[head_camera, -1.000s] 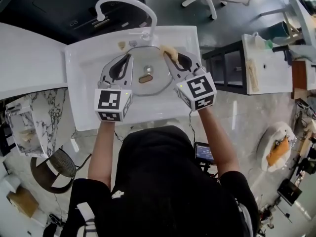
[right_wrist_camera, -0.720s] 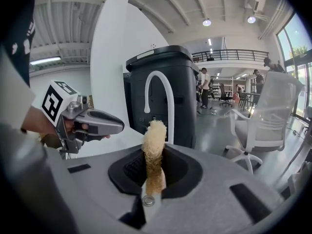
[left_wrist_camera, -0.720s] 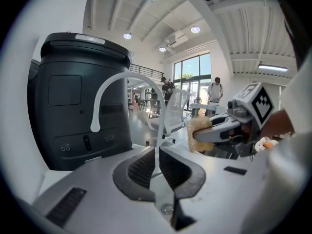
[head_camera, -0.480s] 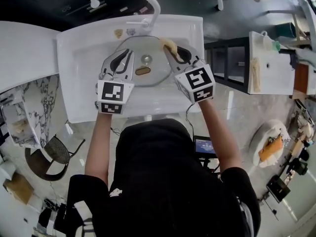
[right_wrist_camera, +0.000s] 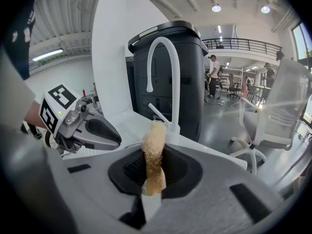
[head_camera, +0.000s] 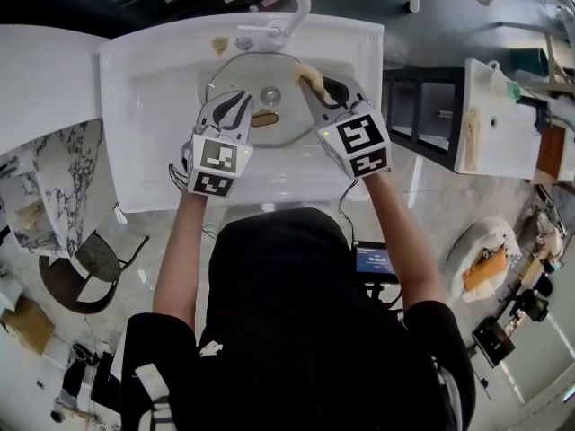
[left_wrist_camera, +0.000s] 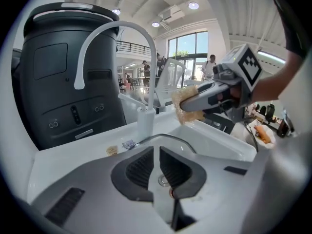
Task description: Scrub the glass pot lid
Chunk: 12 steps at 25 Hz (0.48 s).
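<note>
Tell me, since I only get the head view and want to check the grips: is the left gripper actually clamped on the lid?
Observer: Yes; its own view shows the left gripper shut on the glass pot lid by its rim.
Operator: And the right?
Observer: The right gripper pinches the tan scrubber by its lower end.
Operator: Scrubber on the glass yet?
Observer: Seemingly not; the left gripper view shows it above the lid, apart.

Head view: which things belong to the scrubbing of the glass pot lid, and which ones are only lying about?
For the job: glass pot lid, loofah scrubber in the right claw, left claw, sink, faucet.
Lying about: tan label and grey label on the sink's ledge, round dark chair, white side counter.
</note>
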### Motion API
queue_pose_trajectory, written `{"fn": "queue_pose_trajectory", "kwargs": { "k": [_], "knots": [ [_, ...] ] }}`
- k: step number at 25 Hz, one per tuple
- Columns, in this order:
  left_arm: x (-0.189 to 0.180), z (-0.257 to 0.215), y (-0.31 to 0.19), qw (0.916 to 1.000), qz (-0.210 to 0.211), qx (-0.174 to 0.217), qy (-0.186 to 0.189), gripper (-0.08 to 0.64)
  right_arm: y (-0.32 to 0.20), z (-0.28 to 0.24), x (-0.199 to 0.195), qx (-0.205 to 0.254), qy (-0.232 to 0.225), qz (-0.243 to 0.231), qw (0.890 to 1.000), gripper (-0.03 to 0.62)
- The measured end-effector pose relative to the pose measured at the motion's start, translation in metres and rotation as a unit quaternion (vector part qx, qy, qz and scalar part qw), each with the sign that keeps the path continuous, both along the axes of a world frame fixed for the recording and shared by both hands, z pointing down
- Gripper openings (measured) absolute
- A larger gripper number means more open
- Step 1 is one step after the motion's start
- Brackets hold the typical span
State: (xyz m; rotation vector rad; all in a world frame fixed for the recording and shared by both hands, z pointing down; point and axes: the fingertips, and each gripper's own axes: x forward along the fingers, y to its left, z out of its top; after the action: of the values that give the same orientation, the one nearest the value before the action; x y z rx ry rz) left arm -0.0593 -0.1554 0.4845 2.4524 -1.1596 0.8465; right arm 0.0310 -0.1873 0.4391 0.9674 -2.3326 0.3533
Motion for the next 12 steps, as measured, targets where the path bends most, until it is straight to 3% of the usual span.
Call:
{"fn": "queue_pose_trajectory", "kwargs": {
  "k": [4, 7, 12],
  "knots": [
    [0.008, 0.020, 0.010, 0.9991, 0.030, -0.025, -0.016, 0.017, -0.002, 0.009, -0.005, -0.003, -0.008, -0.001, 1.000, 0.021],
    [0.014, 0.036, 0.020, 0.9969, 0.053, -0.053, -0.022, 0.118, 0.000, 0.018, -0.003, -0.013, -0.001, -0.003, 1.000, 0.021],
    [0.022, 0.060, 0.034, 0.9906, 0.102, -0.070, -0.059, 0.175, 0.004, 0.031, 0.001, -0.026, 0.003, -0.002, 1.000, 0.021]
  ]
}}
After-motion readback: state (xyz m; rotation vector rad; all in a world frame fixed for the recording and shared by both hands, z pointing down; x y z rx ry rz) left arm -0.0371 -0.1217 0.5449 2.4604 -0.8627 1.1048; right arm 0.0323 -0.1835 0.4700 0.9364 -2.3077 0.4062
